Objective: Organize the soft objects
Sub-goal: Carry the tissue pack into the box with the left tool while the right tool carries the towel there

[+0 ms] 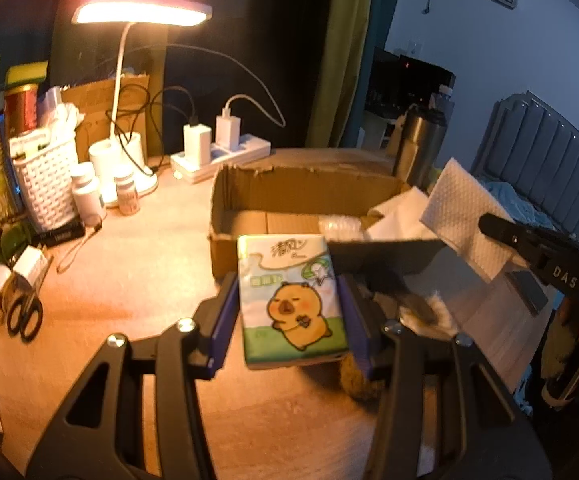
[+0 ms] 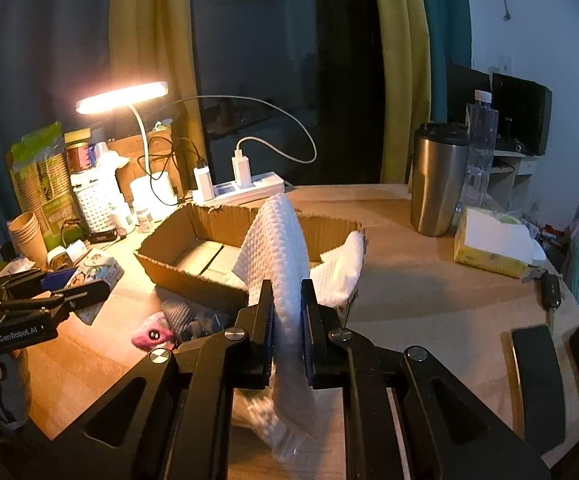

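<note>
Trouble I am expecting: with the left hand-held gripper (image 1: pixel 291 304) clamping the tissue pack (image 1: pixel 289 296) and the right hand-held gripper (image 2: pixel 287 316) pinching the limp paper towel (image 2: pixel 277 240), either could be snagging on the cardboard box (image 2: pixel 177 268) rim.

A lit desk lamp (image 1: pixel 141 14) (warm glow) beside a power strip (image 1: pixel 225 156).

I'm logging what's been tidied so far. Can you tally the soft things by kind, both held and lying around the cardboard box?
Tissue packs: 1, in the left gripper.
White paper towels: 2, one in the right gripper, one over the box rim.
Plush toys: 2, pink and grey.
Total: 5
</note>
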`<action>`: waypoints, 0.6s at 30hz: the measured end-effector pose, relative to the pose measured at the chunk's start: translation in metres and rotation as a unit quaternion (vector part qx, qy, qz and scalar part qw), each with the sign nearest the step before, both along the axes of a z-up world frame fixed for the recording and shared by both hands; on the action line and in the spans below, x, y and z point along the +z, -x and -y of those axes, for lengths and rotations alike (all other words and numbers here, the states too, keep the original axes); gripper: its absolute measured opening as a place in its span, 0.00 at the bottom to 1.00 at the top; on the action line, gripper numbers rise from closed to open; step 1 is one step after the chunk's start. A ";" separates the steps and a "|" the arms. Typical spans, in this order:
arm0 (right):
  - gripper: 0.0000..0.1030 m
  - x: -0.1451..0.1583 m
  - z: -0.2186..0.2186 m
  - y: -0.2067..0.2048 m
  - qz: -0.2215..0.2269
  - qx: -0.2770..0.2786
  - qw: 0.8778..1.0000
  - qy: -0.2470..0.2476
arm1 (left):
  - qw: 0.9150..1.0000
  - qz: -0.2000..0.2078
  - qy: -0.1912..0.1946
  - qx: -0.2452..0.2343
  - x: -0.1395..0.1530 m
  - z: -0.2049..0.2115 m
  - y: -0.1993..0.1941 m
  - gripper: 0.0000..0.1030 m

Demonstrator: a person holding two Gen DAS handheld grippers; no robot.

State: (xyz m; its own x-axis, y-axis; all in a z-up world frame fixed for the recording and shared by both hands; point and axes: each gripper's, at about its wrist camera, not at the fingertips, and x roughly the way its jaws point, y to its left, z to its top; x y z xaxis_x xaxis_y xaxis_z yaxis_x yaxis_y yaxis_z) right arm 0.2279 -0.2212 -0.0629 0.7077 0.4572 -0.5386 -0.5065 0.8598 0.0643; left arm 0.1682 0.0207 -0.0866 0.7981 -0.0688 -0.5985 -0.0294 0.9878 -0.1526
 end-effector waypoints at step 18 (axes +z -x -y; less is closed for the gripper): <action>0.13 0.003 -0.008 -0.053 -0.002 0.011 1.000 -0.007 | 1.000 0.016 -0.007 0.002 0.015 -0.007 -0.054 0.49</action>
